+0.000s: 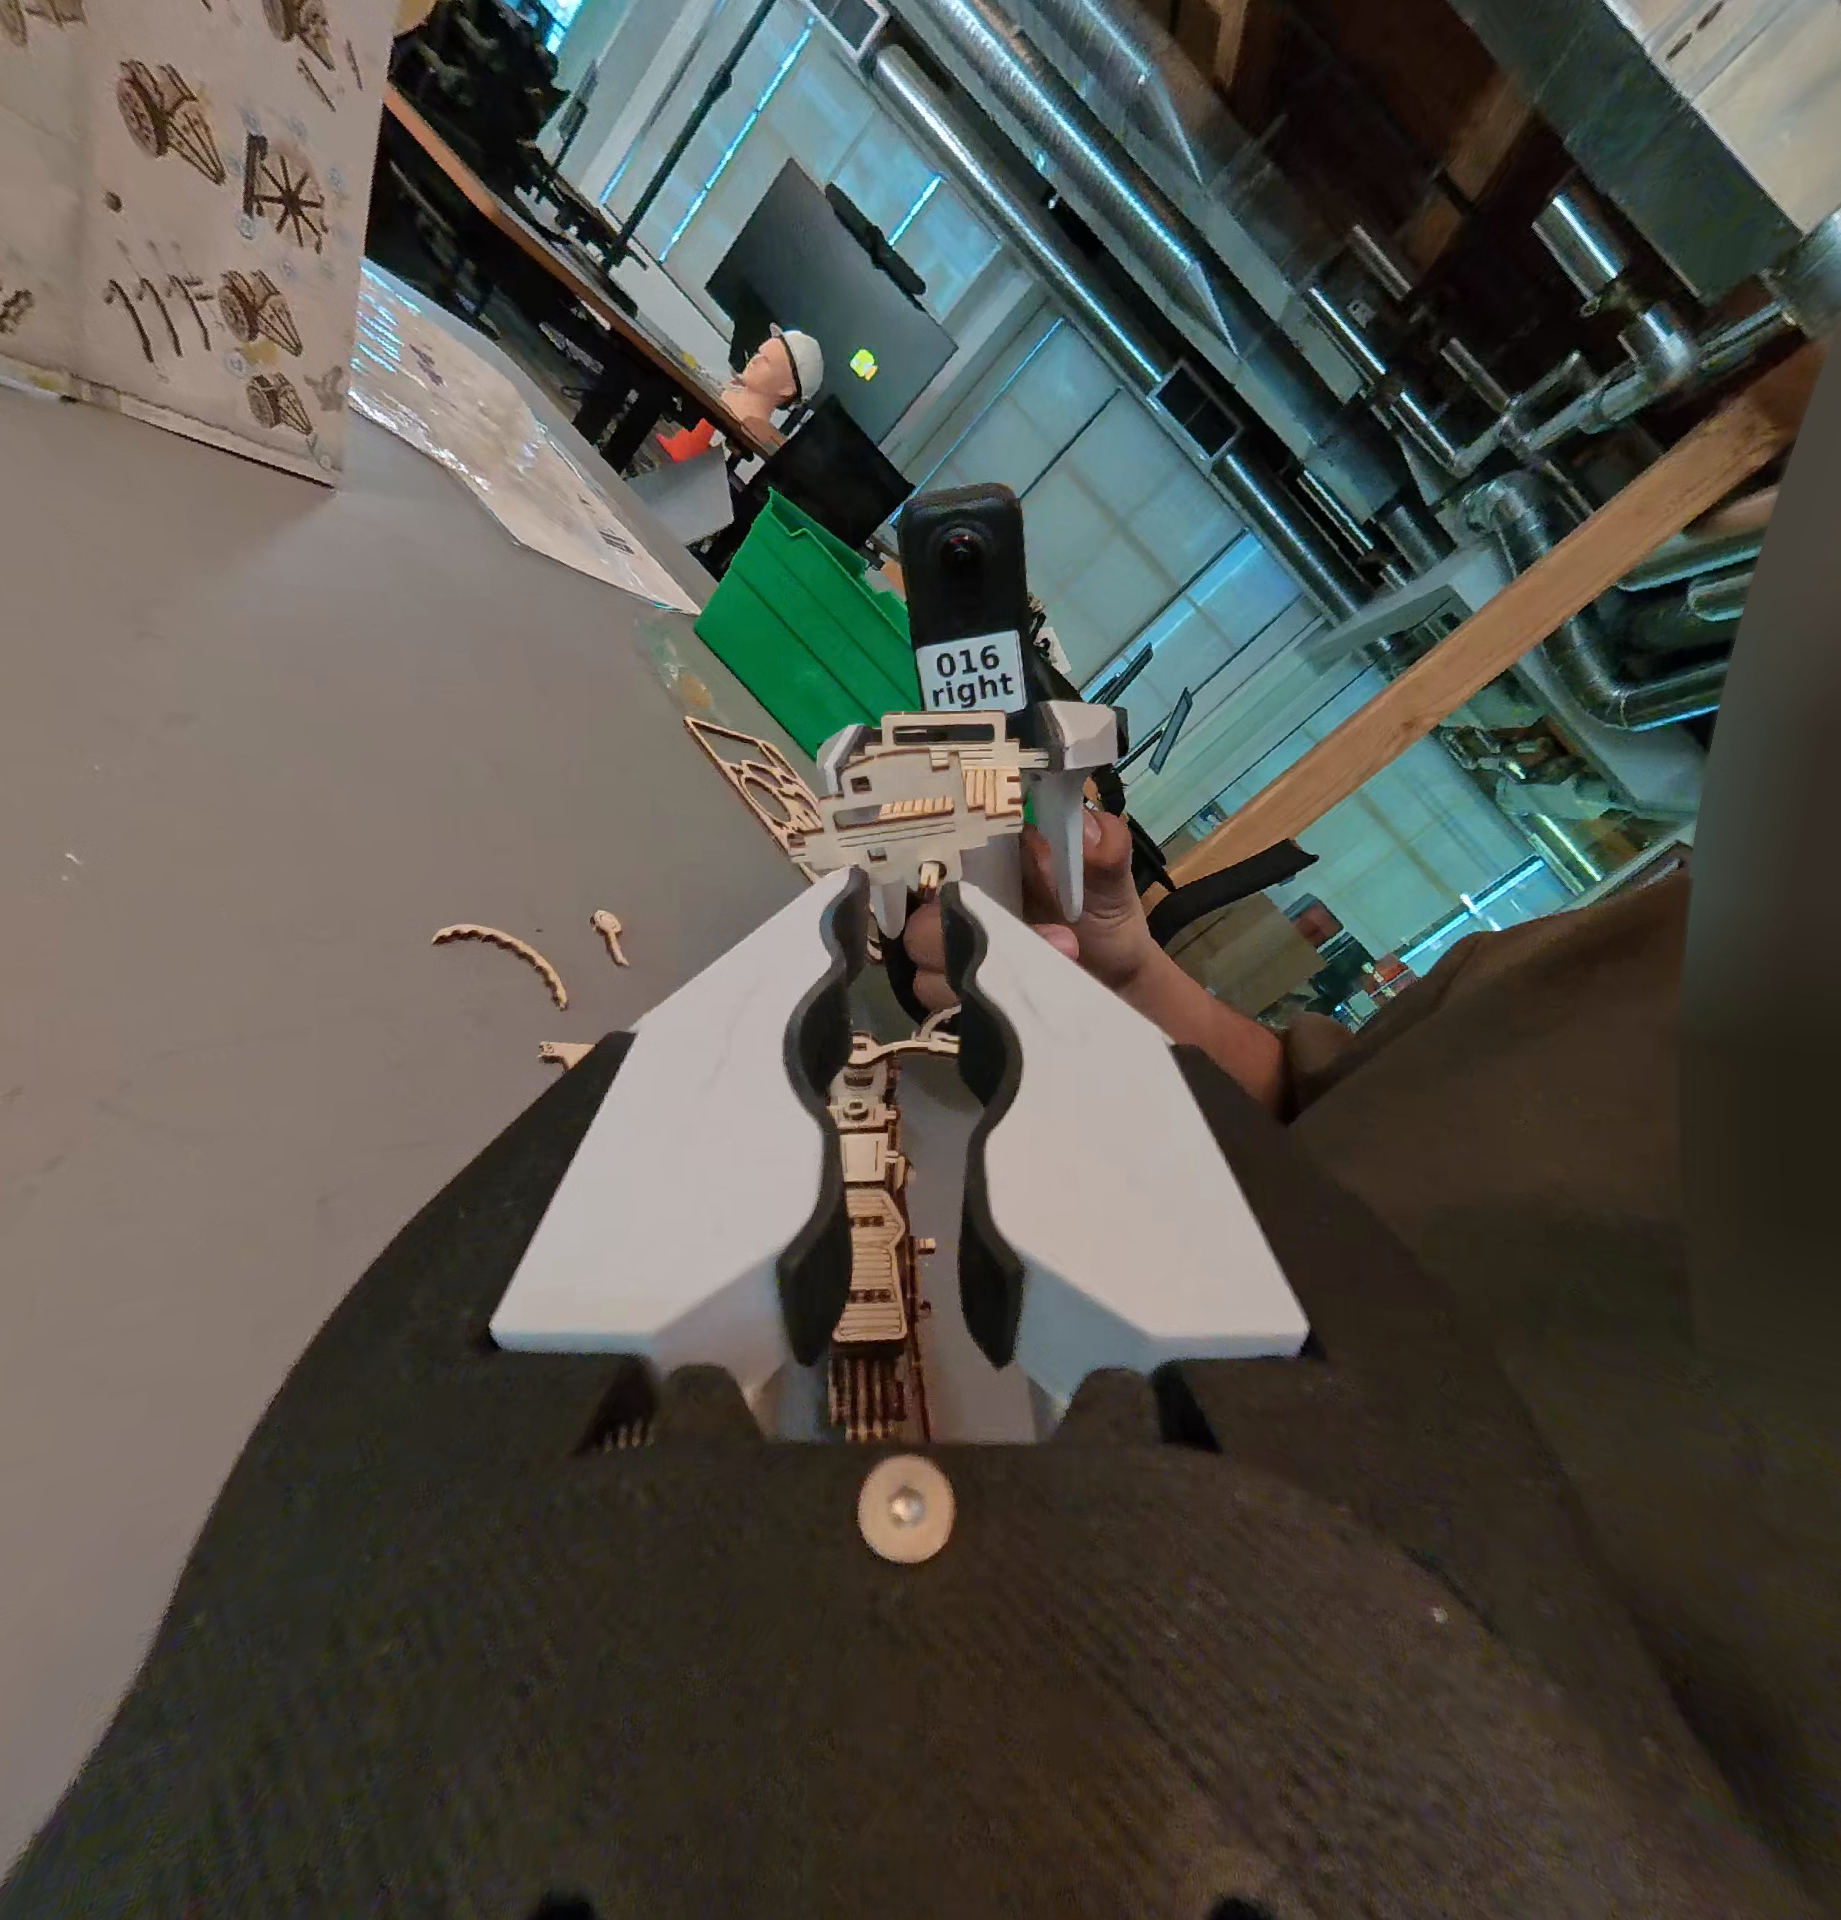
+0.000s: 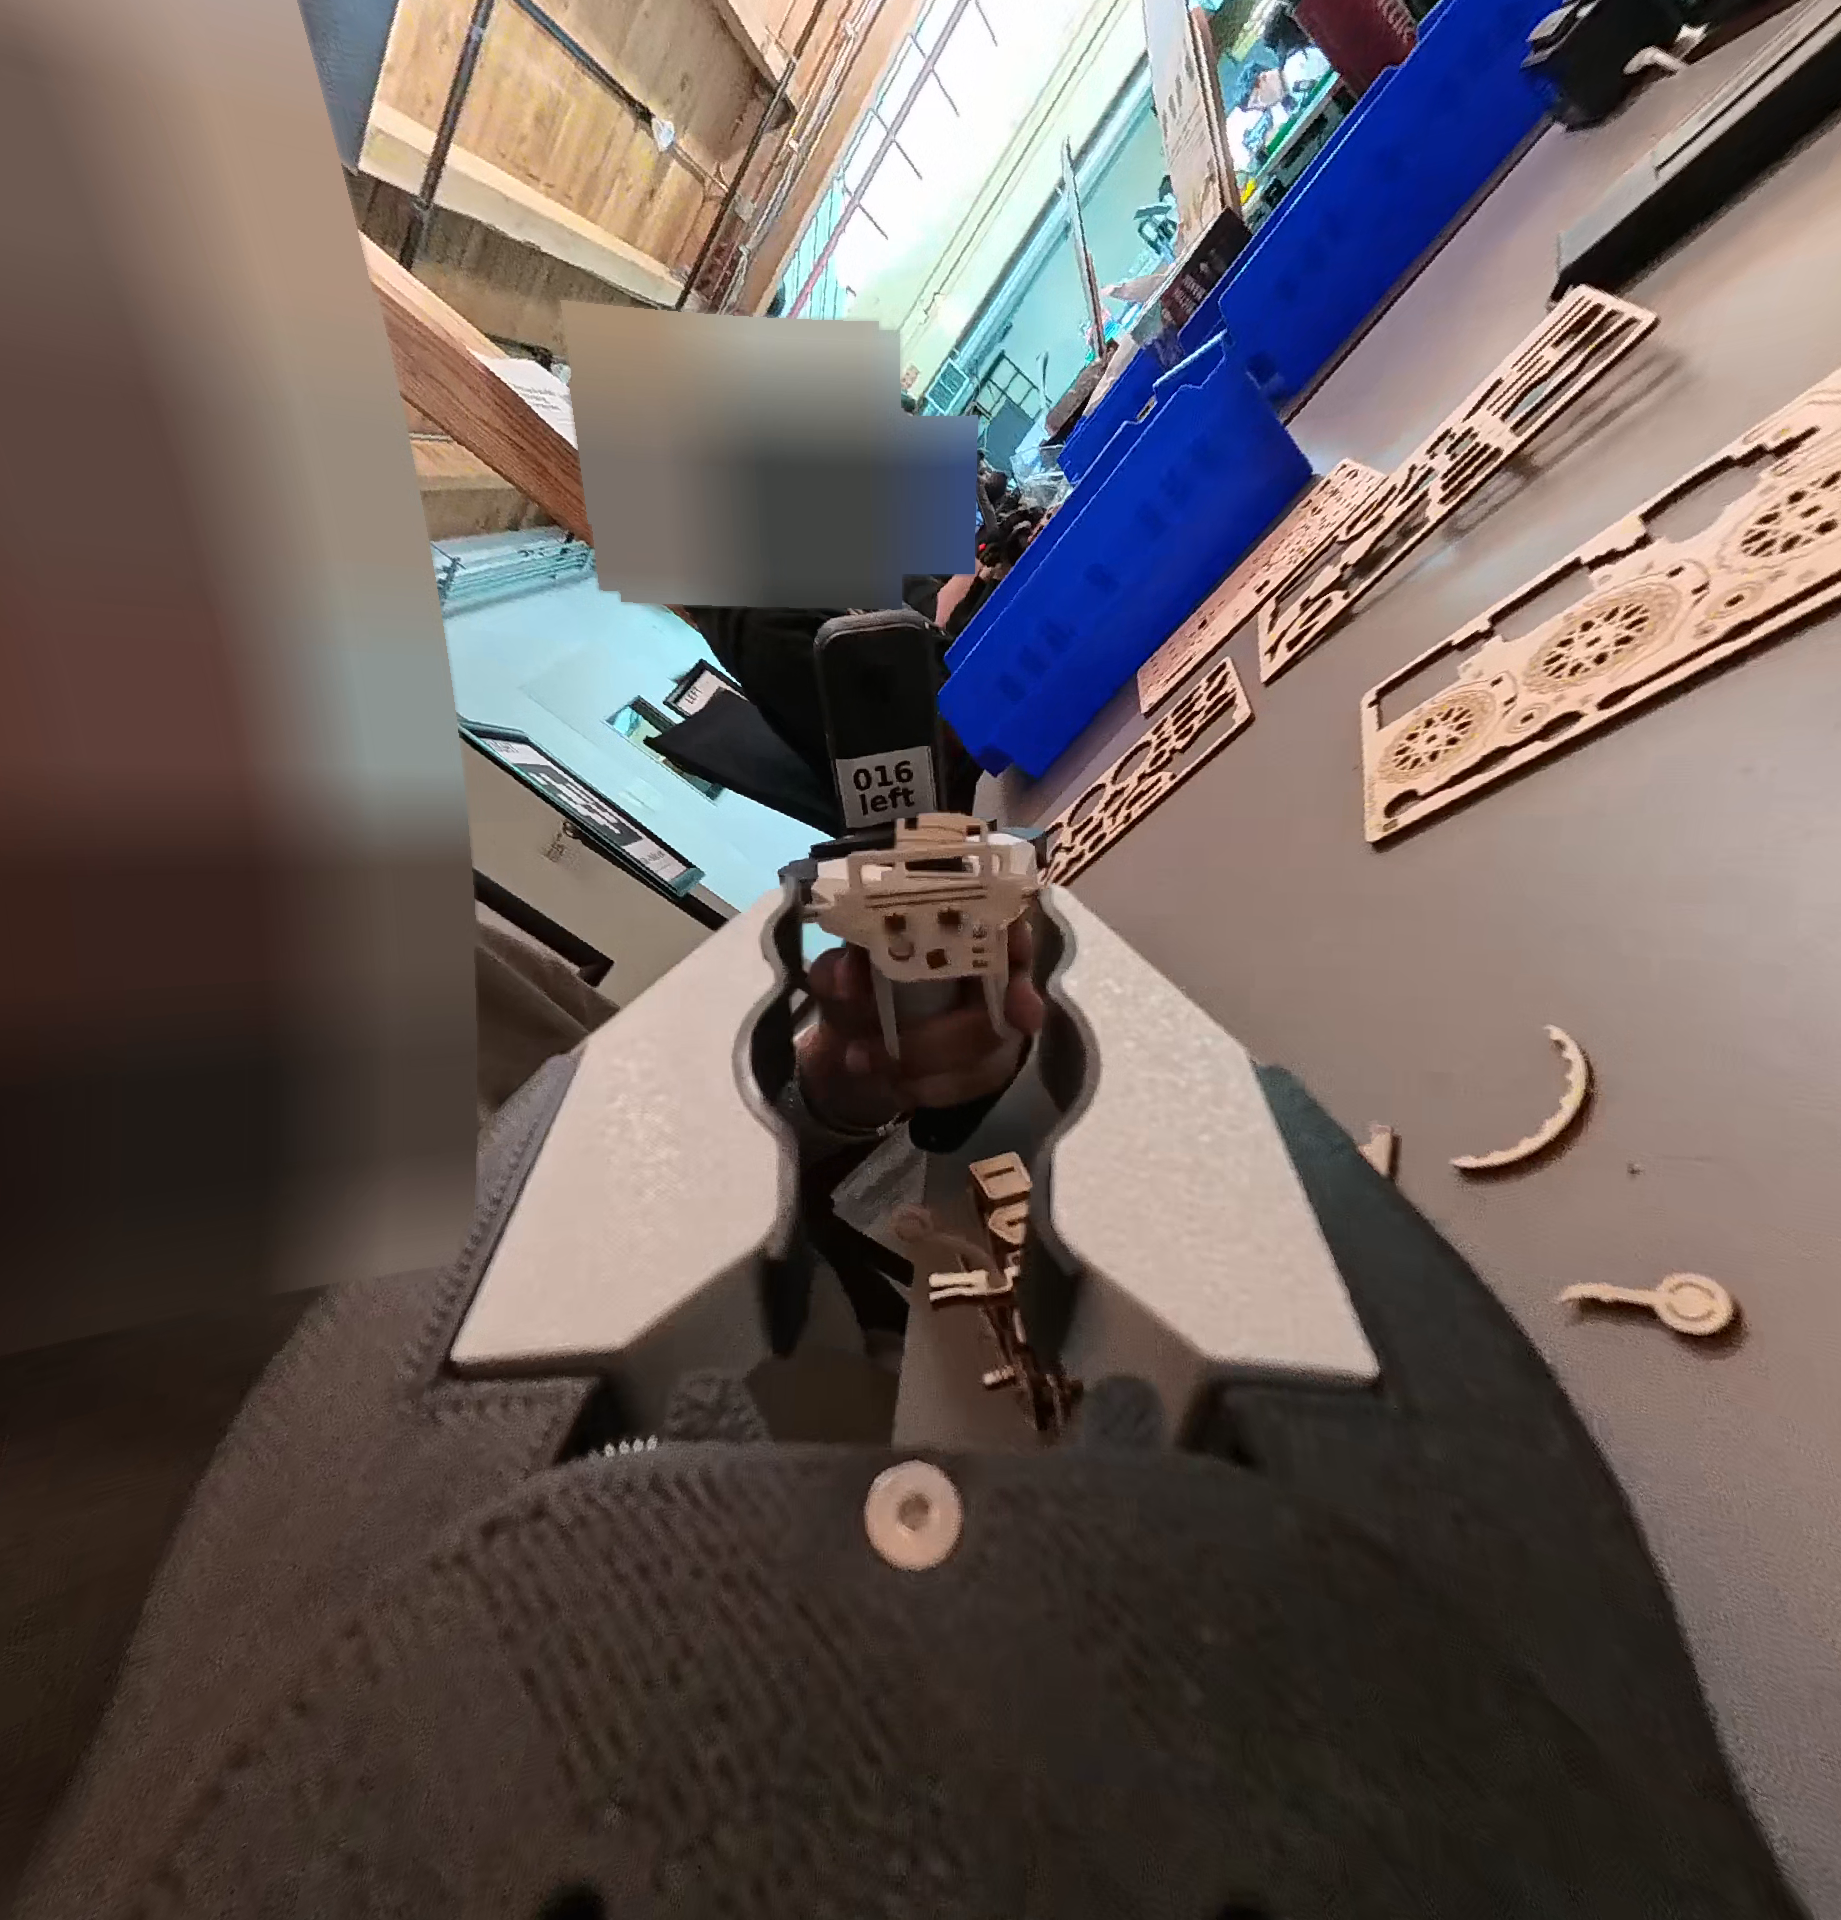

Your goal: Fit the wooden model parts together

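Observation:
My grippers face each other above the grey table [image 1: 272, 831]. A flat engraved wooden panel [image 1: 916, 800] hangs crosswise between them. Its plain back shows in the right wrist view [image 2: 921, 909]. My right gripper [image 2: 921, 925] is closed on the panel's side edges at its fingertips. One of its fingers [image 1: 1070, 831] shows beside the panel. My left gripper [image 1: 903, 894] is nearly closed, its tips at the panel's lower tabs. A long engraved wooden part [image 1: 874, 1226] lies between its pads. Another slotted wooden part [image 2: 1004, 1278] shows in the right gripper's gap. How these join is hidden.
A curved toothed piece [image 1: 505, 961] [image 2: 1529, 1122] and a small key-shaped piece [image 1: 609, 930] [image 2: 1664, 1304] lie loose on the table. Cut wooden sheets [image 2: 1581, 644] lie beside blue bins [image 2: 1134, 582]. A green bin [image 1: 802, 613] and a printed kit sheet [image 1: 168, 208] stand at the far side. Left and right tips are no more than a few centimetres apart.

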Action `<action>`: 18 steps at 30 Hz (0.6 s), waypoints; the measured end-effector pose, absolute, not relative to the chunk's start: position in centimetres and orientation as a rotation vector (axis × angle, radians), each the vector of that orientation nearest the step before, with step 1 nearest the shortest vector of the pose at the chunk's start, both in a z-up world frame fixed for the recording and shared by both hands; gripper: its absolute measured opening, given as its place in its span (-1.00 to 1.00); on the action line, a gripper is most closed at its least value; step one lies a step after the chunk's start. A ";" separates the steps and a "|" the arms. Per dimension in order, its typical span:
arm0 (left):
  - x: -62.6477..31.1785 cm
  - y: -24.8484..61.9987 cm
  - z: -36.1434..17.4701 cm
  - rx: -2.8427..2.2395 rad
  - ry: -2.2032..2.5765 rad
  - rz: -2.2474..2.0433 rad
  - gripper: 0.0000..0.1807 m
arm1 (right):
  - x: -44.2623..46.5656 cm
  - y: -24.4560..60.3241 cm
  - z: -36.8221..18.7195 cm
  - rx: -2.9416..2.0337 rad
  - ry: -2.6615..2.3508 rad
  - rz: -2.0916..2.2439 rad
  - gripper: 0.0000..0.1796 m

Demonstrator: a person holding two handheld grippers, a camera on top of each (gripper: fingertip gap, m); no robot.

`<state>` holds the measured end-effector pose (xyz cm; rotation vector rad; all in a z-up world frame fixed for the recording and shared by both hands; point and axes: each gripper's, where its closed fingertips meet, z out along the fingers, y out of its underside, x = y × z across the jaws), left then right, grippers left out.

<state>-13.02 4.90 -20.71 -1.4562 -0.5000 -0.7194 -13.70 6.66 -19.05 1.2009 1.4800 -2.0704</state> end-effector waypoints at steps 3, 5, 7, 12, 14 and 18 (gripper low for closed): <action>-13.1 4.9 -20.6 -1.442 -0.504 -0.730 -0.88 | -13.7 6.7 -19.1 1.204 1.466 -2.066 -0.51; -13.1 4.8 -20.6 -1.437 -0.504 -0.740 -0.88 | -13.7 6.7 -19.1 1.204 1.456 -2.065 -0.51; -13.1 4.8 -20.6 -1.435 -0.504 -0.741 -0.88 | -13.7 6.7 -19.2 1.207 1.431 -2.058 -0.52; -13.1 4.9 -20.8 -1.436 -0.511 -0.760 -0.88 | -13.8 6.7 -19.4 1.210 1.374 -2.045 -0.52; -13.1 4.9 -20.9 -1.432 -0.523 -0.771 -0.88 | -13.8 6.7 -19.5 1.210 1.375 -2.043 -0.51; -13.1 5.0 -21.1 -1.426 -0.545 -0.817 -0.88 | -14.0 6.8 -19.6 1.216 1.378 -2.050 -0.52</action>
